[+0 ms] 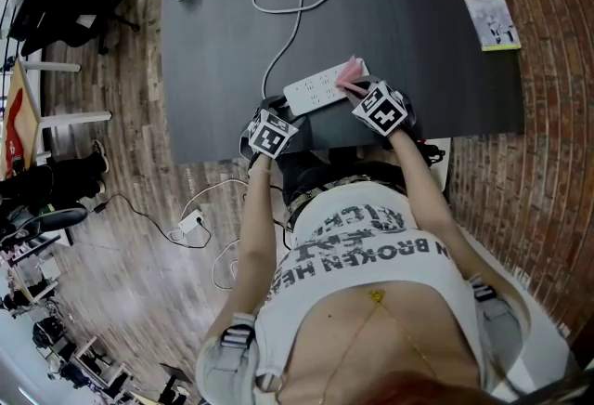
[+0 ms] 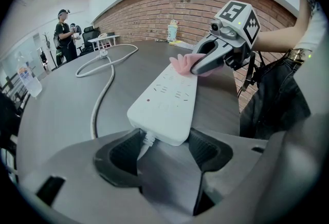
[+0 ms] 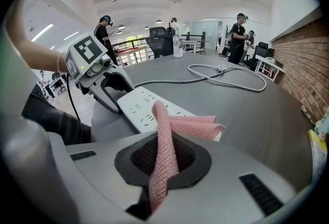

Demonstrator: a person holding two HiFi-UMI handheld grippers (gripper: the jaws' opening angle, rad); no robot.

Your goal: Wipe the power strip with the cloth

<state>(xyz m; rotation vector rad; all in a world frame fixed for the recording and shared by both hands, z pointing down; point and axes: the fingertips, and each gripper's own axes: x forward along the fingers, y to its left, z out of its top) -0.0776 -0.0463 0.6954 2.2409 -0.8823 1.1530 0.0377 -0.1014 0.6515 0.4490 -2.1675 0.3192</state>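
Because the power strip [image 2: 167, 99] would likely slide under a wipe, the left gripper [image 2: 164, 151] is closed on its cable end, close to the near edge of the table [image 1: 445, 59]. Beside it, the right gripper [image 3: 163, 162] is clenched on the pink cloth [image 3: 164, 125], whose free fold rests on the strip's other end (ready to be dragged, it seems). The strip lies flat, its long axis across the person, cable end leftward. The cable [image 2: 105, 89] loops away.
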